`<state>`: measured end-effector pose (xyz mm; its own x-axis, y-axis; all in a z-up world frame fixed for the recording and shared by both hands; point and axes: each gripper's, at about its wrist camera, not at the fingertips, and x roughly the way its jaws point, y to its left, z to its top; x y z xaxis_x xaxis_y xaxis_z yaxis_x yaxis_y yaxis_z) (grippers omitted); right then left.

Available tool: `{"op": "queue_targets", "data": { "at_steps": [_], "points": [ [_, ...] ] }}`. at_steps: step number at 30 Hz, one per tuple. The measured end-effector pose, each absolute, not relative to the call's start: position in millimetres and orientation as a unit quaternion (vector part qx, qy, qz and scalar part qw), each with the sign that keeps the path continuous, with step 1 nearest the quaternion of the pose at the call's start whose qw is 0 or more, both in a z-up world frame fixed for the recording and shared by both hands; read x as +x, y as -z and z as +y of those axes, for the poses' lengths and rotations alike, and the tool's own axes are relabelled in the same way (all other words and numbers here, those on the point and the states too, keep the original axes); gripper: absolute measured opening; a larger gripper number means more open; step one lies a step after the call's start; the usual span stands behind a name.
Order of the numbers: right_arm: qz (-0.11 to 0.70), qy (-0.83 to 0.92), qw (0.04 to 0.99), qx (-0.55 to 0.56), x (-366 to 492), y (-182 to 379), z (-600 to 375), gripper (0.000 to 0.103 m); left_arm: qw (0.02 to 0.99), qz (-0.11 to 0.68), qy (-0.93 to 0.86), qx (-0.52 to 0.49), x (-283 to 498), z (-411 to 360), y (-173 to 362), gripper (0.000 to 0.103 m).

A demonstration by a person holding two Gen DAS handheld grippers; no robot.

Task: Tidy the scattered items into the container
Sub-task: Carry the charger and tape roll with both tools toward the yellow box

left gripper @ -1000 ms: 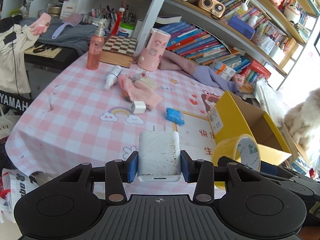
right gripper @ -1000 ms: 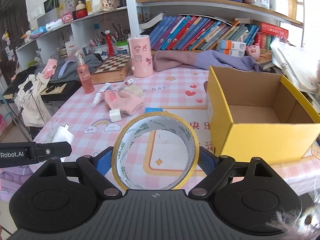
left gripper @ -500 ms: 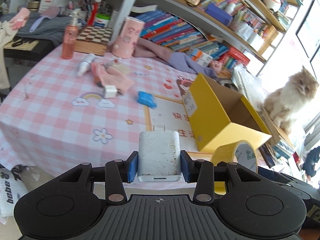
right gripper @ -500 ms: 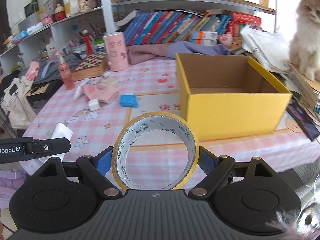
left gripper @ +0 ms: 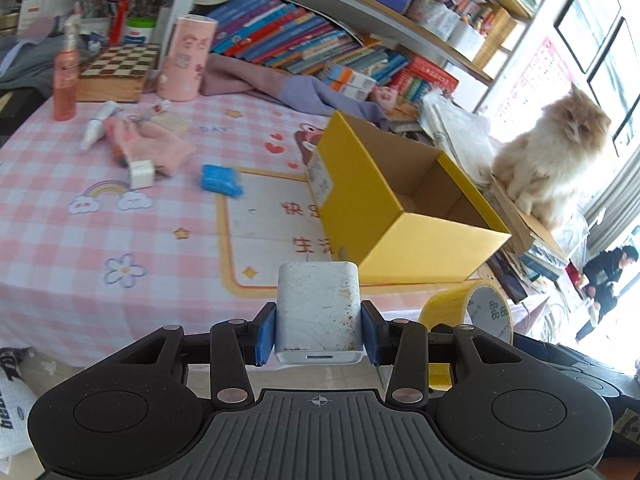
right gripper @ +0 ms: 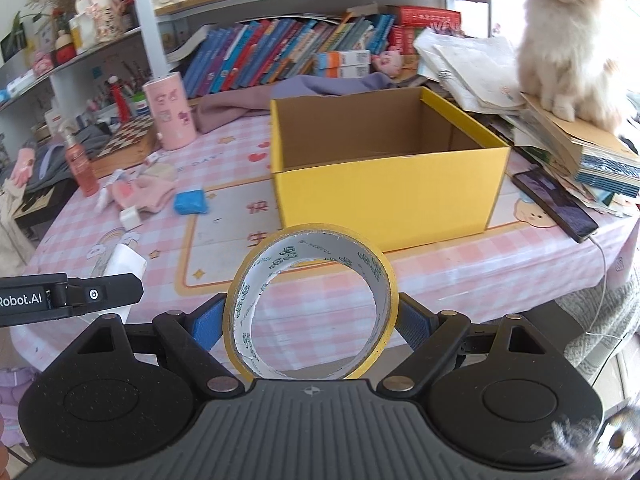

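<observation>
My left gripper (left gripper: pixel 319 330) is shut on a white charger (left gripper: pixel 319 310), held off the table's front edge, short of the yellow box (left gripper: pixel 400 220). My right gripper (right gripper: pixel 310 320) is shut on a yellow tape roll (right gripper: pixel 310 300), in front of the open, empty-looking yellow box (right gripper: pixel 384 196). The tape roll also shows in the left wrist view (left gripper: pixel 468 312). On the pink tablecloth lie a blue packet (right gripper: pixel 191 203), a pink glove (right gripper: pixel 144 192), a small white cube plug (right gripper: pixel 130 217) and a white tube (left gripper: pixel 96 124).
A cat (right gripper: pixel 560 40) sits on a paper stack right of the box. A phone (right gripper: pixel 556 204) lies at the table's right edge. A pink cup (right gripper: pixel 170 114), a pink spray bottle (right gripper: pixel 80 160), a chessboard box (left gripper: pixel 116 68) and bookshelves (right gripper: pixel 280 56) stand behind.
Both grippers have swung to the right, keeping their loads. The yellow box now sits more central and closer, and the cat has come into view.
</observation>
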<state>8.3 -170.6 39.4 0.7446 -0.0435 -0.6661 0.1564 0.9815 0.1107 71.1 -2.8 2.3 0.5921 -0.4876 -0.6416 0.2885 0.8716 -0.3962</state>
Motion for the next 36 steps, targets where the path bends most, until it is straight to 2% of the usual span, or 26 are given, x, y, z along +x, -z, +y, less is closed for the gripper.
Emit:
{"op": "queue_targets", "data": {
  "at_steps": [36],
  "points": [
    [0.358,0.057,0.926,0.107,32.5,-38.8,-286.4,0.086,0.881,0.402,0.240,-0.074,93.4,-128.1,-15.0,0.041]
  ]
}}
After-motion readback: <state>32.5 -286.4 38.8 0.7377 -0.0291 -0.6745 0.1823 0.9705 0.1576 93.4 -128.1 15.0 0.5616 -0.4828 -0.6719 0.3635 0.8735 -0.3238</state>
